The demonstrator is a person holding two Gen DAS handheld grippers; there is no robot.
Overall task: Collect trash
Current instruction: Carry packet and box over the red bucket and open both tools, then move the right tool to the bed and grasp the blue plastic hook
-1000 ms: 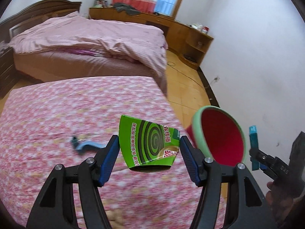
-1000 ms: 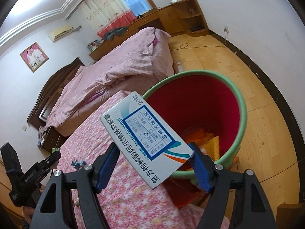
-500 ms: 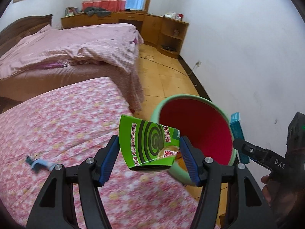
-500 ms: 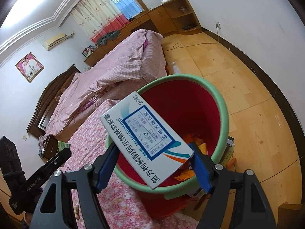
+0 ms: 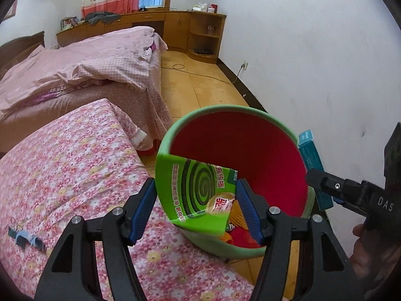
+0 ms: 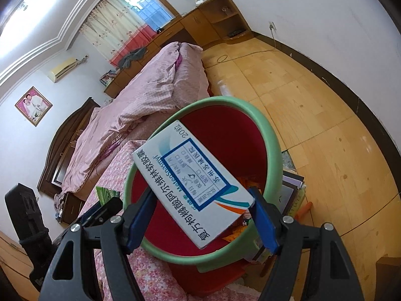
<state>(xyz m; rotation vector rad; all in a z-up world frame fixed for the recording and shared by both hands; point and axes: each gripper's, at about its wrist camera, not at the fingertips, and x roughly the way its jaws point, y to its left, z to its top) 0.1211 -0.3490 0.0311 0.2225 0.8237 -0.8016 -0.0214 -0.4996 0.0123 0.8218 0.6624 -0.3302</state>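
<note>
Two items held, none dropped yet | left gripper [image 5: 196, 207] fingers pinch green box [image 5: 194, 195] | right gripper [image 6: 201, 219] fingers pinch white box [image 6: 190, 186] | both above bin [image 5: 173, 135] | small blue scrap [image 5: 25, 238] left on bed, 8 o'clock

The green box [image 5: 198, 195] is glossy printed cardboard, creased at its torn edge. The white box [image 6: 193, 188] is smooth, slightly shiny card. The bin [image 5: 288, 130] looks like smooth plastic, matt green at the rim, red inside. The near bed [image 5: 62, 170] wears a soft flowered cloth. Each gripper [image 5: 195, 208] is matt black plastic with blue pads and bright metal screws. The floor [image 6: 313, 115] is polished wood.
</note>
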